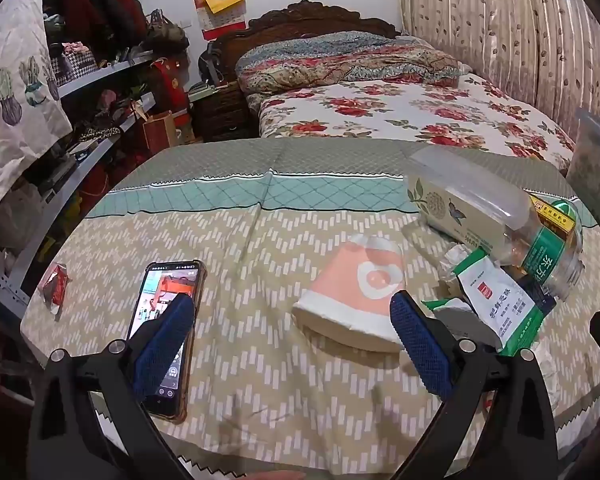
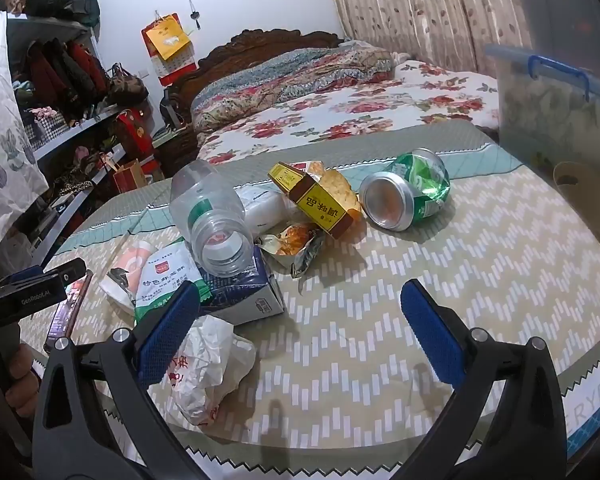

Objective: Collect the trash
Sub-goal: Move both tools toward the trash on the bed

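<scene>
A glossy smartphone [image 1: 168, 336] and a soft peach-and-white tissue pack [image 1: 356, 304] are seen flat on the chevron-patterned tablecloth [image 1: 260, 380], with the left gripper [image 1: 296, 344] held above them, its jaws spread fully and nothing gripped. The trash is heaped at mid-table: a crumpled white plastic bag [image 2: 208, 368], a clear ribbed plastic bottle [image 2: 212, 220] lying across a dark carton [image 2: 248, 292], a torn yellow cardboard box [image 2: 320, 200] and a dented green aluminium can [image 2: 408, 190]. The right gripper [image 2: 300, 328] is likewise spread wide and empty, its left pad overlapping the bag in view, and a translucent storage bin [image 2: 552, 100] stands at far right.
</scene>
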